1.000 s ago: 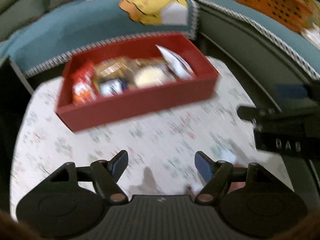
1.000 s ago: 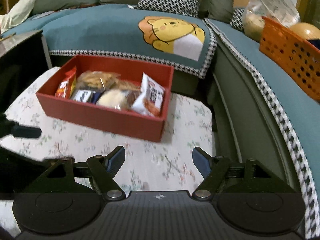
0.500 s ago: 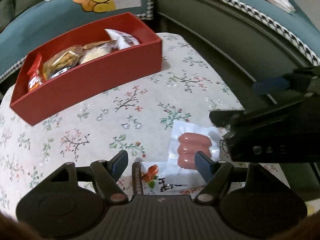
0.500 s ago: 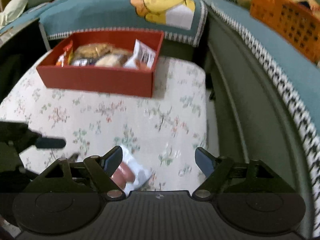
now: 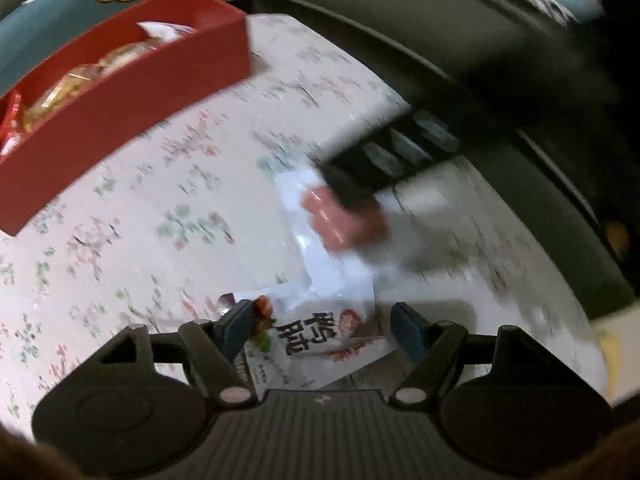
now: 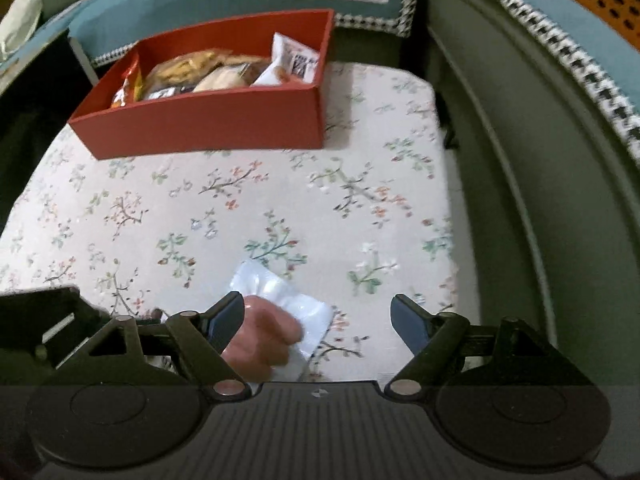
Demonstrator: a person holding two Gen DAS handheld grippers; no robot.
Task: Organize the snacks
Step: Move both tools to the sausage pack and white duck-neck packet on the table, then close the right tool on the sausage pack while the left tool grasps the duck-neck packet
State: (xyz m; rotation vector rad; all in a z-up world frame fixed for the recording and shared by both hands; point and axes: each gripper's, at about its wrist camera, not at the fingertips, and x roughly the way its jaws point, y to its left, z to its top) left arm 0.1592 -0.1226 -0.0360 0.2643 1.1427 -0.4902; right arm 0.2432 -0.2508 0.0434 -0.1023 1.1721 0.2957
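sausage pack (image 6: 280, 320) beneath both downward-tilted, wide-open hand-held grippers: left (image 5: 322, 326), right (image 6: 318, 318)

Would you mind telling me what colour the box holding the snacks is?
The box is red, inside and out; the right wrist view shows it best.

A box (image 6: 208, 120) sits on the far side of the table (image 6: 280, 208), with snack bags (image 6: 224, 72) inside it. A couch (image 6: 520, 120) runs behind the table and along its right side. Near the front edge, a sausage pack (image 6: 280, 312) lies on the table. Just beside it, closer to the front, lies another snack packet (image 5: 316, 332).
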